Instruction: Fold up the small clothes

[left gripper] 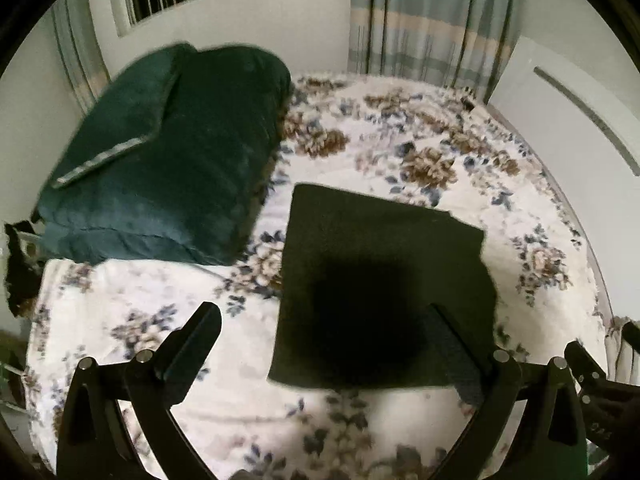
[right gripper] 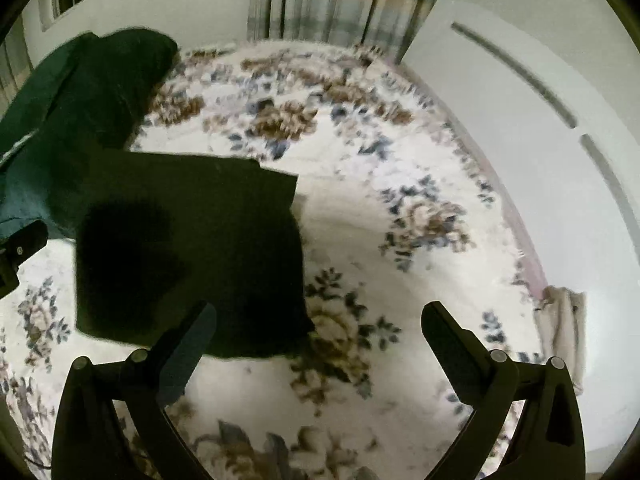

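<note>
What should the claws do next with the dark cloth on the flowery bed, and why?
Probably pull both away. The dark cloth already lies flat as a neat folded rectangle on the floral blanket, and the left claw and right claw hang open, holding nothing.

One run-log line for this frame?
left tool: open, empty | right tool: open, empty | dark cloth: folded flat on floral bedspread

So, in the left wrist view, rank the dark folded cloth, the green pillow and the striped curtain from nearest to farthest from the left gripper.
1. Dark folded cloth, right below the open left gripper.
2. Green pillow, farther back on the left.
3. Striped curtain, against the far wall.
</note>
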The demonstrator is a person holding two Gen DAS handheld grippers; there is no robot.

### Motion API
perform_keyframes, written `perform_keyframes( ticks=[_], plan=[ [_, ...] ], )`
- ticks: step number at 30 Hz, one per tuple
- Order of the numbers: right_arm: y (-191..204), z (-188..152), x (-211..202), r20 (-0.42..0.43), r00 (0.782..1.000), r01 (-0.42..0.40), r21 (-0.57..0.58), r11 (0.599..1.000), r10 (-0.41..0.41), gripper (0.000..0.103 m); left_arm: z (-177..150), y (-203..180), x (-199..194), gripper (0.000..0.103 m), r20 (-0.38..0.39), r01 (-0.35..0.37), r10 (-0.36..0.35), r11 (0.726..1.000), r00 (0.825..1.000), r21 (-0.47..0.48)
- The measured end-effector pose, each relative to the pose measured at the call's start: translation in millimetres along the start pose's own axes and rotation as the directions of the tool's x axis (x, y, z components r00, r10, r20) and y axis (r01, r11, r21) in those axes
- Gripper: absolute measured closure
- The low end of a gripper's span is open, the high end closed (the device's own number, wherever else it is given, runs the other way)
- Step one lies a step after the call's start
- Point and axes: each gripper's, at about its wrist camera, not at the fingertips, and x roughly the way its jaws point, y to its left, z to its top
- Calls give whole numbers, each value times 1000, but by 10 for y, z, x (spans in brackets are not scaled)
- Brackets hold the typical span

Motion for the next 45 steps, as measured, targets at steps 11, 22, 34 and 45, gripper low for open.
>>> perform_keyframes(
  ticks=[11, 22, 34, 45],
  plan=[
    [-459, -479, -2276, 197, 980, 5, 22, 1000, -9, 0, -384, -142, -1993, 0, 132, -15, 11, 1000, 991, 25],
    [-797, -1025, -4177, 371, 928, -23, 3, 1000, 20, 0, -752, -101, -3401, 0, 223, -32, 34, 999, 974, -13],
    [-1009, -1482, -5115, 432, 900, -69, 2, 998, 62, 0, -1022, -48, -4034, 0, 269, -19, 31, 999, 963, -47],
    [-1073, -1599, -5228, 427, 900, -88, -14, 996, 86, 0, -1146, -34, -4175, 0, 283, -28, 40, 999, 958, -46]
  ],
)
